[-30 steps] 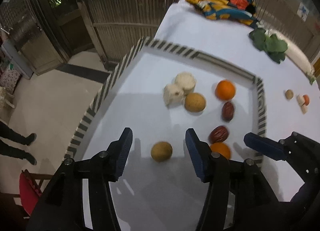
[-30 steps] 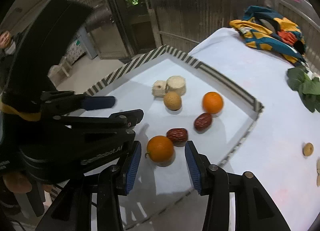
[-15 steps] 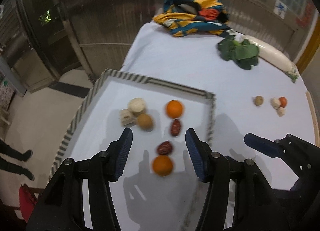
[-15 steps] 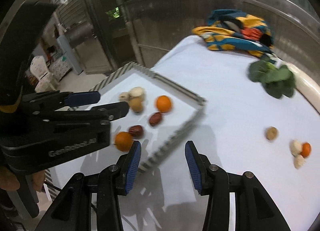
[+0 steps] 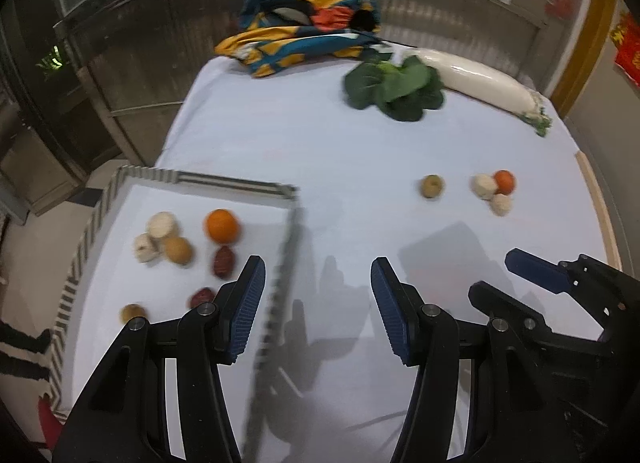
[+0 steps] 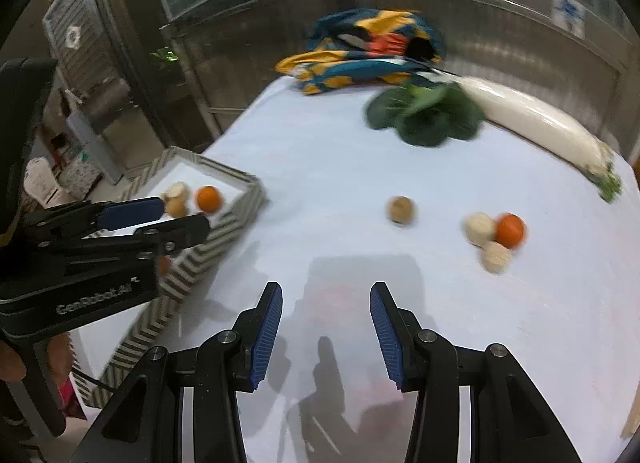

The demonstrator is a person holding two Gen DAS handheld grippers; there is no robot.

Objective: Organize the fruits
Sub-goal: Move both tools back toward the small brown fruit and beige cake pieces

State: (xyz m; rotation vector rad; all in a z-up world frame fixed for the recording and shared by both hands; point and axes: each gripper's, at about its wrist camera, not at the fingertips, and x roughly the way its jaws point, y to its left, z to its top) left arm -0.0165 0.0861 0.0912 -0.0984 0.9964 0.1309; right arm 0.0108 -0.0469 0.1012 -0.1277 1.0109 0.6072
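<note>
Left wrist view: a second ago both grippers hovered low over the tray, close to the fruit in it; now they have swung away and look across the worktop beyond the tray's right wall. The left gripper and right gripper both stand released and hold nothing. That suggests the tray's load is settled and the loose fruit is next.

Inside the tray lie an orange, two pale cut chunks, a tan round fruit, dark red wrinkled dates and one more small brown fruit, all near the tray's left and middle. Well to the right of the tray sit a brownish round fruit alone and, further right, a cluster of a small orange touching two pale, rough-looking pieces.

The tray has a low striped rim and a smooth white floor. The worktop is covered in white cloth. Beyond the tray lie leafy greens, a long smooth radish and a crumpled patterned cloth.
</note>
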